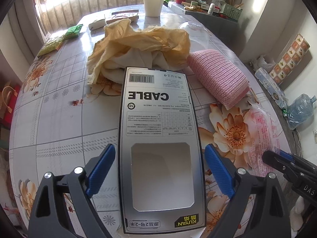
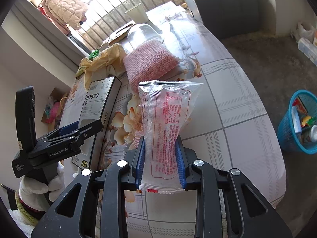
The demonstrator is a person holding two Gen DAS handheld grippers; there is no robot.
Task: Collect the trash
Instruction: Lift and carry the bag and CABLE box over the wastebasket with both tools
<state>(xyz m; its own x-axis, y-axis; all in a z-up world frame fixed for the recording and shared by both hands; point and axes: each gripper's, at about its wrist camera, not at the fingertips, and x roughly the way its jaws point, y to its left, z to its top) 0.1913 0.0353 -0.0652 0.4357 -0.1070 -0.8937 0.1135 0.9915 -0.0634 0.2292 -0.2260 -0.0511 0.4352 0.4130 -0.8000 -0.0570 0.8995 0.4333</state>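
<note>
The table wears a smooth, slightly glossy plastic cloth printed with flowers and a grid. On it lies a cardboard cable box, its silver face faintly satiny, with a cut-out window showing matt white inside. Behind it sits crumpled yellow paper, thin and creased, over soft white cloth. The pink roll looks like knitted mesh, rough and matt. A clear plastic wrapper, crinkly and shiny with red print, is between ribbed blue plastic pads on matt black arms with bright metal screws. The paper cup is matt white; the basket is blue plastic lattice.
</note>
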